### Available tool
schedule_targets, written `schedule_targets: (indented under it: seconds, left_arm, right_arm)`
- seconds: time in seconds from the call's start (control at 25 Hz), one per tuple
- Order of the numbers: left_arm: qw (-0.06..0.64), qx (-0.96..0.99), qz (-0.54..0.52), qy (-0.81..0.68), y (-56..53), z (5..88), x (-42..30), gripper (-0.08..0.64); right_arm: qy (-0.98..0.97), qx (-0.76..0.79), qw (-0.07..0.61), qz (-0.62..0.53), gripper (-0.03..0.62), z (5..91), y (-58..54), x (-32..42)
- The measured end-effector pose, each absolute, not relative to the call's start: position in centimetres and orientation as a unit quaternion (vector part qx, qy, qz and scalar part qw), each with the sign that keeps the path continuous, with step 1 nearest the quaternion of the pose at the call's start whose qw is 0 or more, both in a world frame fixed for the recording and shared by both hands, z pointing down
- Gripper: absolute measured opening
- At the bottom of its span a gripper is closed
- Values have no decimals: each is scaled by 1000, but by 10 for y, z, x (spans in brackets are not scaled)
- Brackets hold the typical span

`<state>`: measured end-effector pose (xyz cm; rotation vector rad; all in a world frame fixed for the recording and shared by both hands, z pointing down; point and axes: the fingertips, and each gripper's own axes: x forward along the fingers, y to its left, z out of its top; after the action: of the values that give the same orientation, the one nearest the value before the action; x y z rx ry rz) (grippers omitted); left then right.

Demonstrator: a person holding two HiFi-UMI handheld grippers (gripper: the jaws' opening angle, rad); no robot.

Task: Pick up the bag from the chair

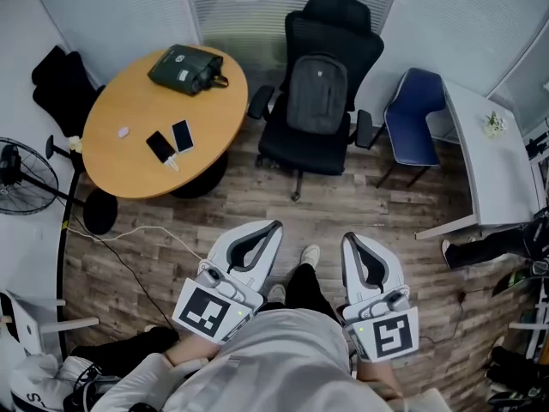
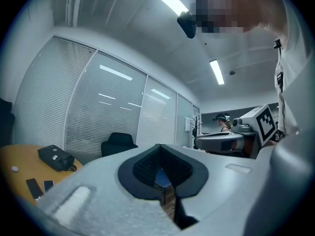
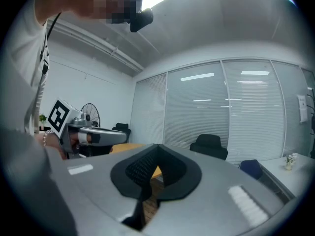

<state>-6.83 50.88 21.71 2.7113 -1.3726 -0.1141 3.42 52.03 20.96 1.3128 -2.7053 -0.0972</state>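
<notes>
Standing well back from the black office chair (image 1: 336, 15), person holds both tools low in front of the body, seen from the head view. Left gripper (image 1: 273, 227): jaws fully together, pads meeting, nothing between them. Right gripper (image 1: 349, 239): same, jaws closed on themselves, empty. Both point level toward the chair, side by side and apart from each other. Each gripper view confirms it: dark pads pressed together, only floor showing through the gap below.

Grey backpack (image 1: 317, 93) stands upright on the chair seat and leans against the backrest, between the two armrests. It is well apart from both grippers, with open wooden floor (image 1: 343, 204) between.

Round wooden table (image 1: 129, 101) stands to the left of the chair. A dark green bag (image 1: 187, 69) lies near its far edge. Two phones (image 1: 170, 142) lie side by side near its near edge.

Blue chair (image 1: 414, 114) stands just right of the office chair, beside a white desk (image 1: 489, 161). Fan (image 1: 21, 177) stands at the left edge of the head view.
</notes>
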Motion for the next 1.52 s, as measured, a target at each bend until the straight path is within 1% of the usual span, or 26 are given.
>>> schedule_targets:
  seconds: [0.24,0.56,1.52]
  left_arm:
    - [48,892,-38,-448,479,216,-66,5]
    - [43,894,-38,-445,436,213,-47,5]
    - [49,895,-26,-442,296,209,36,5]
  right_arm:
    - [-897,436,65,-33,3,208,493,36]
    - [-896,438,63,-33,3,209,451,56]
    - [-900,430,64,-23,3,207,311,132]
